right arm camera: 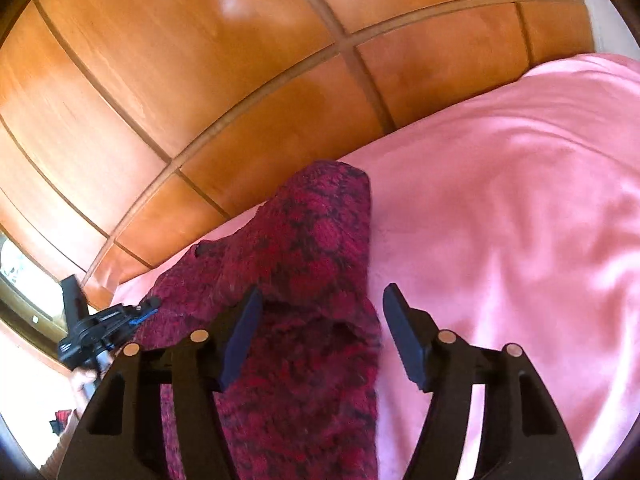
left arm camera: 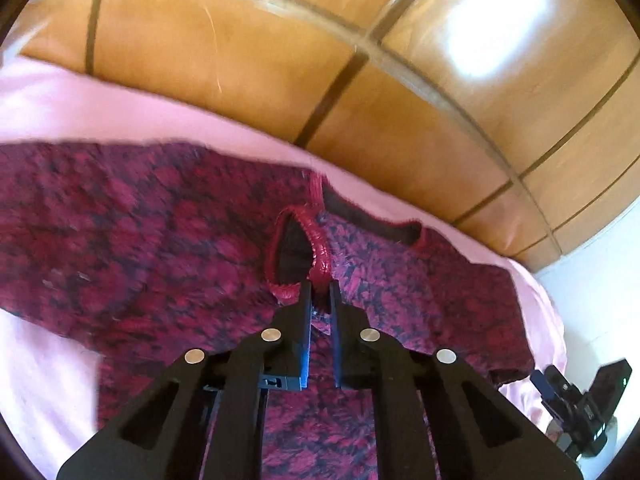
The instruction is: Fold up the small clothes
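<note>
Left wrist view: the left gripper [left arm camera: 320, 290] is pinching the ribbed neckline of the red-and-black knitted garment [left arm camera: 120, 232], which is lying on the pink sheet [left arm camera: 80, 108]. Right wrist view: the right gripper [right arm camera: 320, 300] is hanging released, jaws apart, over the garment's folded part, against wooden panelling [right arm camera: 160, 80].

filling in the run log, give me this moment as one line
left gripper: shut on sweater collar | right gripper: open, over sweater | surface: pink sheet | fold: not done
</note>
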Motion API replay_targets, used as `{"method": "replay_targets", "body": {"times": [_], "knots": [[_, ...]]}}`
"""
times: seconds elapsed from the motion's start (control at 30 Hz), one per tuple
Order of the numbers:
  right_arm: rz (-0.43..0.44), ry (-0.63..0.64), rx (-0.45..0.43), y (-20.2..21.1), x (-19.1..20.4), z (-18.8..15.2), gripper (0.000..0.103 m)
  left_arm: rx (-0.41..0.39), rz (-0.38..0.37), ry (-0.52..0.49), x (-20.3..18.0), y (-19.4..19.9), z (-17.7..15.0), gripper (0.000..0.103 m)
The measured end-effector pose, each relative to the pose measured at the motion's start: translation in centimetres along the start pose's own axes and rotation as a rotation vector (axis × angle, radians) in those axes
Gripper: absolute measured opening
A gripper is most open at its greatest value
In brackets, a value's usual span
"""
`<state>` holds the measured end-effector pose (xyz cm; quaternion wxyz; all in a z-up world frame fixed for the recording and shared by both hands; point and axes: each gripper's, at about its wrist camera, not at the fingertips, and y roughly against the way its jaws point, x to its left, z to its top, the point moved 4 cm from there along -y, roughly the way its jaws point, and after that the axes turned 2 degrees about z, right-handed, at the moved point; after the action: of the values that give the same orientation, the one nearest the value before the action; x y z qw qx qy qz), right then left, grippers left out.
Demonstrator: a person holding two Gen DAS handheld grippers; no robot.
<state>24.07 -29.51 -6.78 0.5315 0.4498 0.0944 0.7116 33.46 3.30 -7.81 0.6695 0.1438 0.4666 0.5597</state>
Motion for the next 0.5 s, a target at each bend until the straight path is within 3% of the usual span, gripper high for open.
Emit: {"method": "replay_targets", "body": {"times": [0.13, 0.2, 0.33, 0.4, 0.5], "knots": [[-0.004, 0.064, 0.048, -3.5, 2.1, -0.6, 0.060, -0.070, 0.006, 0.008, 2.0, 3.8, -0.1, 0.006], [-0.060, 0.120, 0.070, -5.8, 3.1, -1.4, 0.060, -0.074, 0.048, -0.013, 3.1, 4.4, -0.5, 0.006], [-0.227, 0.239, 0.091, -9.3, 3.3, -3.1, 0.058, -0.021, 0.134, -0.006, 5.7, 3.0, -2.4, 0.006], [-0.251, 0.261, 0.053, -9.6, 3.4, -3.7, 0.058, 0.017, 0.161, 0.002, 6.9, 1.6, -3.7, 0.006], [-0.259, 0.278, 0.039, -9.5, 3.4, -4.0, 0.058, -0.009, 0.180, -0.018, 7.1, 1.4, -4.1, 0.006]]}}
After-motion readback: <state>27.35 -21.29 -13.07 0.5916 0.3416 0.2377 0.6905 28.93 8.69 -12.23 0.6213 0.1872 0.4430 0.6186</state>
